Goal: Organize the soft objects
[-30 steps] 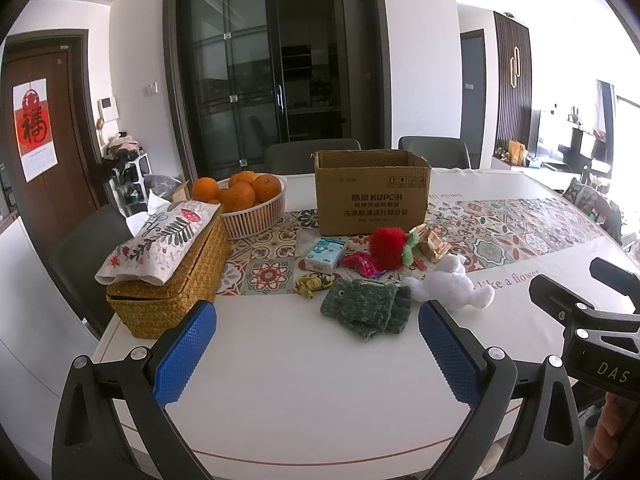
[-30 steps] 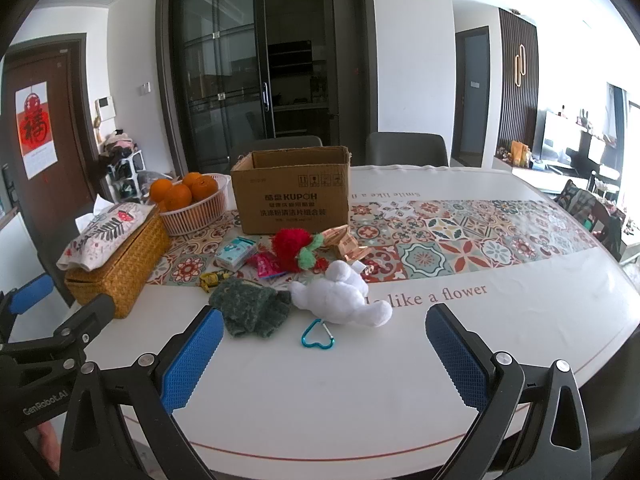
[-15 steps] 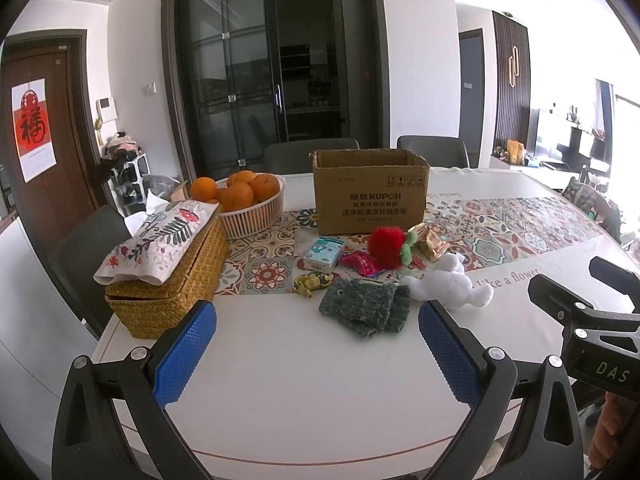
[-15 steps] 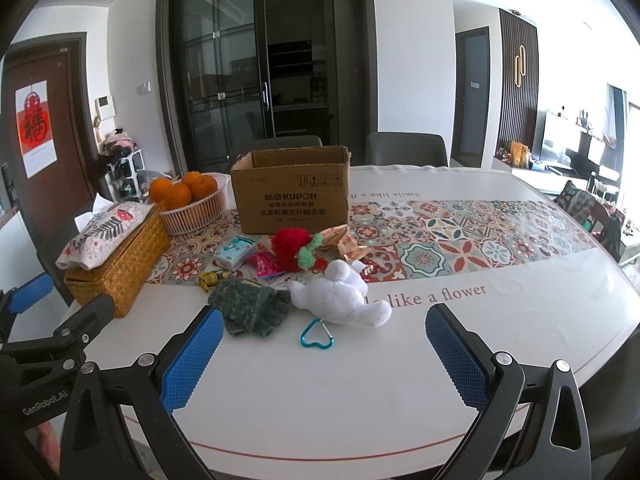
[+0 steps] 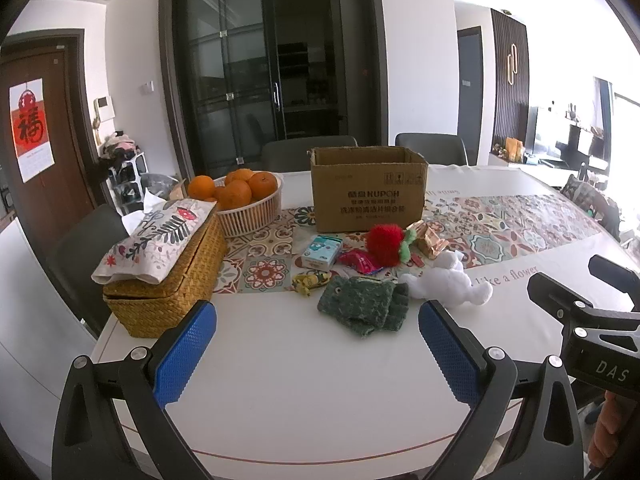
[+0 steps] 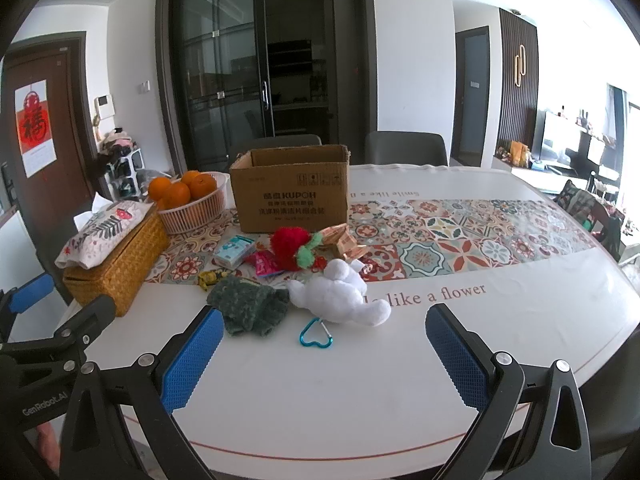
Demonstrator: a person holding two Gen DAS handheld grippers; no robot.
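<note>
Box (image 6: 291,188) interior hidden — both grippers' fingers (image 5: 185,354) spread, empty.

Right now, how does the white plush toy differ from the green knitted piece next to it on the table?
The white plush toy is smooth, puffy and rounded; the green knitted piece is dark, coarse-knit and lies flat. A teal heart-shaped clip lies right by the white plush toy, none by the green knitted piece. The plush toy sits nearer the right gripper, the knit nearer the left gripper. Both are soft, lie on the table and are untouched; both grippers are open.
</note>
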